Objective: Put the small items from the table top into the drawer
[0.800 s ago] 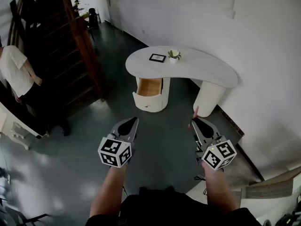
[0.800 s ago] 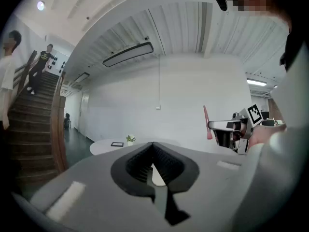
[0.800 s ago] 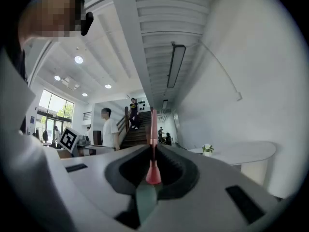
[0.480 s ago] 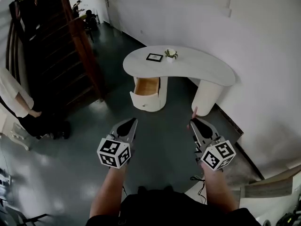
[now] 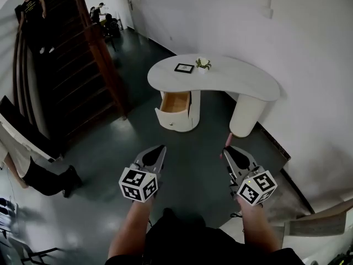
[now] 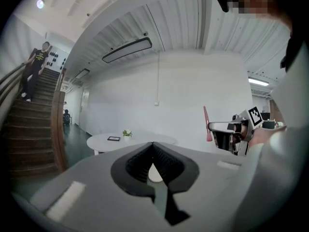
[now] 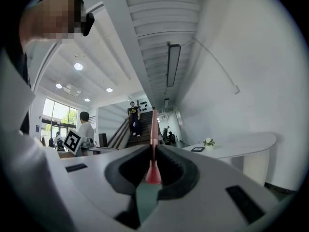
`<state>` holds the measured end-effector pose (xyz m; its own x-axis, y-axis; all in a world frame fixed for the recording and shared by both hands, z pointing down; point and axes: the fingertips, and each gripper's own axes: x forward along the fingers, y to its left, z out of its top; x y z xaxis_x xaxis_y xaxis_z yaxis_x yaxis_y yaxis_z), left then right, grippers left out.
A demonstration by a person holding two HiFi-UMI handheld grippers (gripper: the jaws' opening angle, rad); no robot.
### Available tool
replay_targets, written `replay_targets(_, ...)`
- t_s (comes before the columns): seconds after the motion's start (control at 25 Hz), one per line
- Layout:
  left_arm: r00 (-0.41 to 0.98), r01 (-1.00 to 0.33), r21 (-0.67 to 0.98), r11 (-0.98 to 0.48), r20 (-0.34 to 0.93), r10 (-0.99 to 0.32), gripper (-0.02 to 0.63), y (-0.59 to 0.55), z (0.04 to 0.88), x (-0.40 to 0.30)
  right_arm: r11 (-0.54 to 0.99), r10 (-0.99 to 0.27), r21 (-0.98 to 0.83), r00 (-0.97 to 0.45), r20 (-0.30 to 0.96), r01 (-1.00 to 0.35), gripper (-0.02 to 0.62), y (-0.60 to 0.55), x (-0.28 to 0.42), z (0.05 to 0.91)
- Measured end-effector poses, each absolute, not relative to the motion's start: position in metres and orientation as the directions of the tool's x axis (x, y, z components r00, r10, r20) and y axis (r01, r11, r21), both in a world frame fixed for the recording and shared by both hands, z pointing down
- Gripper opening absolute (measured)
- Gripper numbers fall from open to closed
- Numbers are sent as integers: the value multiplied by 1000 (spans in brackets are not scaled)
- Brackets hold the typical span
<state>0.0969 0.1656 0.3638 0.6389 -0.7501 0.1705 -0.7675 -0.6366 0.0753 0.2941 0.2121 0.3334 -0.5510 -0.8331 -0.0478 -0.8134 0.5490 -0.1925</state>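
Bystander (image 5: 41, 176) has shifted aside; right tool (image 5: 226, 149) pinches a red stick (image 7: 153, 129), left tool (image 5: 161, 148) closed, table (image 5: 242, 80) well ahead.

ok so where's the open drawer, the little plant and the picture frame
open drawer (image 5: 176, 101), head view, on its wooden inside
little plant (image 5: 204, 63), head view, on its leaves
picture frame (image 5: 184, 68), head view, on its middle

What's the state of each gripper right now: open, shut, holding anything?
Left gripper: shut, jaws together, nothing between them.
Right gripper: shut on a thin pinkish-red stick.
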Motion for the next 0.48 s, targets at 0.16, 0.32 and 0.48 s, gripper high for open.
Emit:
replay_targets(0.16,636,-771,87,-631,172,-753,11,156,369,92,554,-828,-210,-560,-34,-806,54,198,288,338)
replay_targets(0.32,635,-772,94,-629,172,-753,11,140,376,68,566,-817,-220,-576,-20,-794,53,178,261,345)
replay_targets(0.48,630,-776,105,-622,165,-759,11,111,382,37,579,-806,-218,-592,-3,-786,54,144,226,350)
